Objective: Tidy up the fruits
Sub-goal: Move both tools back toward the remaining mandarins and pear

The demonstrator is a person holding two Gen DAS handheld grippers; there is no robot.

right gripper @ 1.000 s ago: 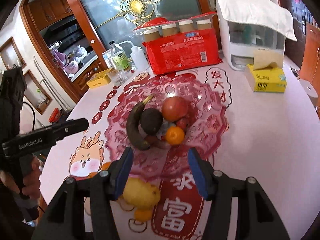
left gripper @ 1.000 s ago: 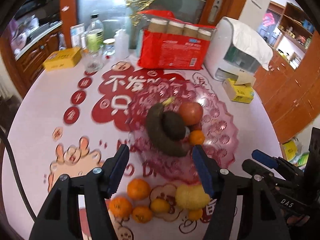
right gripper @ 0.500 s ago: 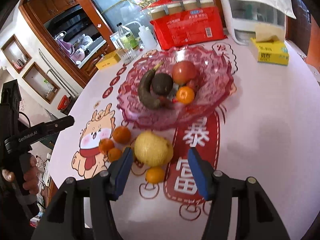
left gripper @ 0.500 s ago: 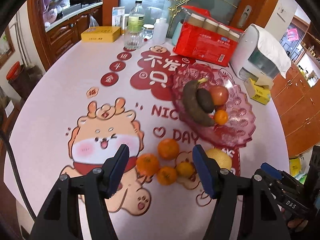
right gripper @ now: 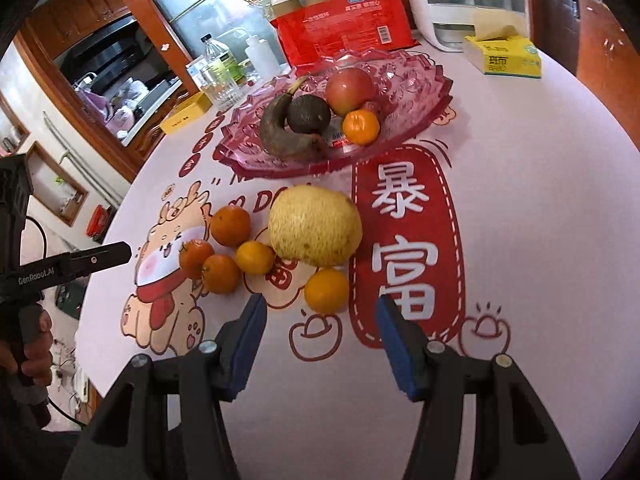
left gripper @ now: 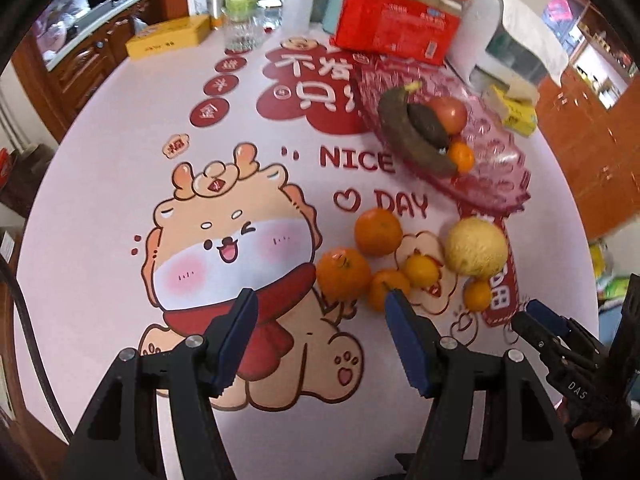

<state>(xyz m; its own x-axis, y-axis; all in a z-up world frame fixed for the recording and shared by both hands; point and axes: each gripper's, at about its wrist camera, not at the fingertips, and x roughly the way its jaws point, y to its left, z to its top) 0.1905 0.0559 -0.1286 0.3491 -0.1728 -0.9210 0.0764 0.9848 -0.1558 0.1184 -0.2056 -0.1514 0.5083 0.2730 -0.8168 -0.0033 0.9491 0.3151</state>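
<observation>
Five small oranges and one big yellow citrus fruit [right gripper: 315, 225] lie loose on the worktop [right gripper: 540, 220], in front of the pink glass fruit bowl [right gripper: 416, 76]. Going left to right in the right wrist view: the left gripper [right gripper: 120, 254] reaches in from the left edge, above the worktop's edge; how its jaws stand cannot be told from here. Next comes a reddish orange [right gripper: 196, 258] on the cartoon dragon print, an orange [right gripper: 220, 273] touching it, a rounder orange [right gripper: 230, 225] behind them, then a yellower orange [right gripper: 254, 257] against the yellow citrus fruit. A fifth orange [right gripper: 327, 291] sits alone just in front of the citrus, nearest the right gripper [right gripper: 318, 318], whose blue-padded fingers are spread wide and hold nothing, hovering above the worktop. In the bowl lie a dark banana [right gripper: 280, 132], a dark avocado [right gripper: 309, 114], a red apple [right gripper: 350, 86] and one more small orange [right gripper: 361, 127]. Behind the bowl stand a red package [right gripper: 348, 28] and, further right, a yellow tissue box [right gripper: 510, 60].

In the left wrist view, the left gripper [left gripper: 320, 312] is also spread wide and empty, just short of the nearest orange [left gripper: 343, 274].
</observation>
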